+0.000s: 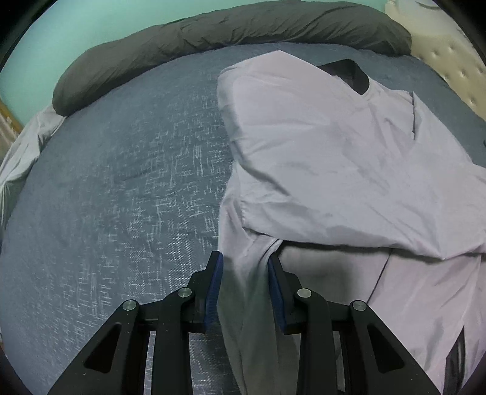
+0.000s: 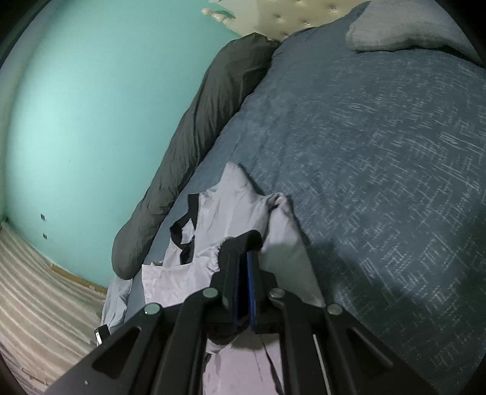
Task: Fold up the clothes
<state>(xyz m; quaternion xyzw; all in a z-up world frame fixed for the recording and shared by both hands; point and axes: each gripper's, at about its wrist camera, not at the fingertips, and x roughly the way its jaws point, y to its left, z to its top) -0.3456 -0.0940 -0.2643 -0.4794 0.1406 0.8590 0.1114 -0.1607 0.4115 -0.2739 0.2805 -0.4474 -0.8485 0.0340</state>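
A pale lilac garment (image 1: 334,158) with a black collar (image 1: 352,76) lies on the blue-grey bedspread (image 1: 127,182), partly folded over itself. My left gripper (image 1: 245,261) has its blue-padded jaws apart, with a hanging fold of the garment passing between them. My right gripper (image 2: 243,252) is shut on a black cuff of the same garment (image 2: 224,212), which it holds lifted and bunched above the bedspread (image 2: 379,152). Black trim (image 2: 185,234) shows on the lifted part.
A dark grey rolled duvet (image 1: 212,33) runs along the bed's far edge by the teal wall (image 2: 91,121). A cream tufted headboard (image 1: 455,66) and a grey pillow (image 2: 404,27) are at the head end. A striped floor (image 2: 39,288) lies beside the bed.
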